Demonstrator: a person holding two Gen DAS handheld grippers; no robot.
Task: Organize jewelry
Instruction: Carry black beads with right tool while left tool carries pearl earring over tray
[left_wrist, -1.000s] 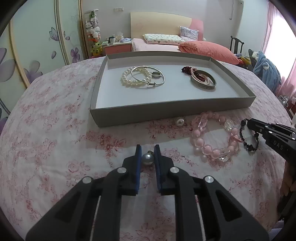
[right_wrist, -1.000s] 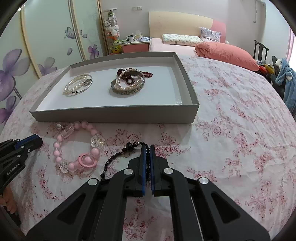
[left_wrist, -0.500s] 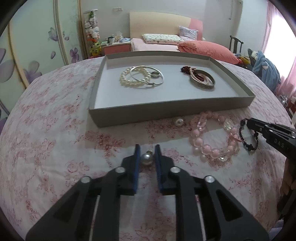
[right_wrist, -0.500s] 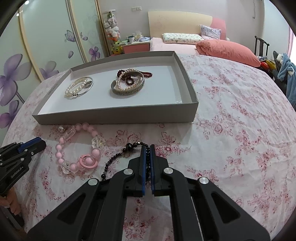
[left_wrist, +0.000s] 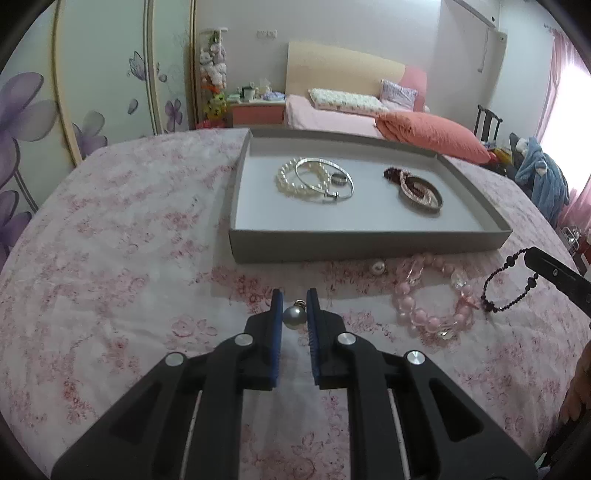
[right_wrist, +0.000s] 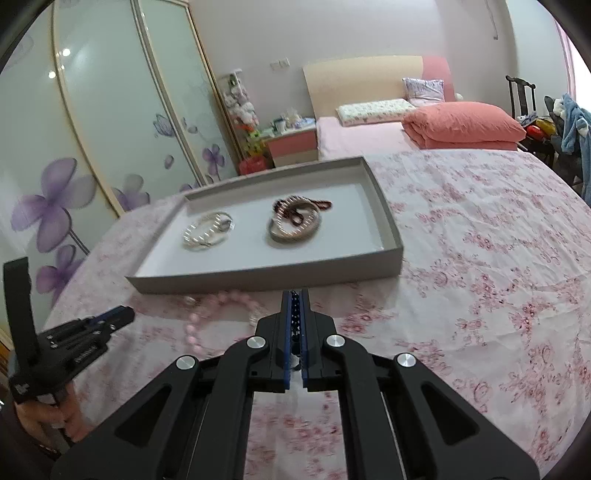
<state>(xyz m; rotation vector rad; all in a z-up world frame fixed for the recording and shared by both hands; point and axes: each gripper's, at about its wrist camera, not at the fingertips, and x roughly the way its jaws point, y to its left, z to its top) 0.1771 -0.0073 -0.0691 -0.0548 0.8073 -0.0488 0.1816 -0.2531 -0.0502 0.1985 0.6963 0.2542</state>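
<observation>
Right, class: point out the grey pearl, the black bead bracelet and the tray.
grey pearl (left_wrist: 294, 316), left wrist view, its rounded front.
black bead bracelet (left_wrist: 499, 273), left wrist view, hanging strand.
tray (left_wrist: 369, 247), left wrist view, near wall.

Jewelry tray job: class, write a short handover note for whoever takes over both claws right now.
Left claw: shut on the grey pearl pendant, above the floral cloth.
Right claw: shut on the black bead bracelet, which hangs off the cloth.
Grey tray: already holds the white pearl bracelet, silver bangle, a ring and the dark bangle pile.
Left on the cloth before the tray: pink bead bracelet and loose white pearl.
Next, probably: carry both held pieces into the tray.
</observation>
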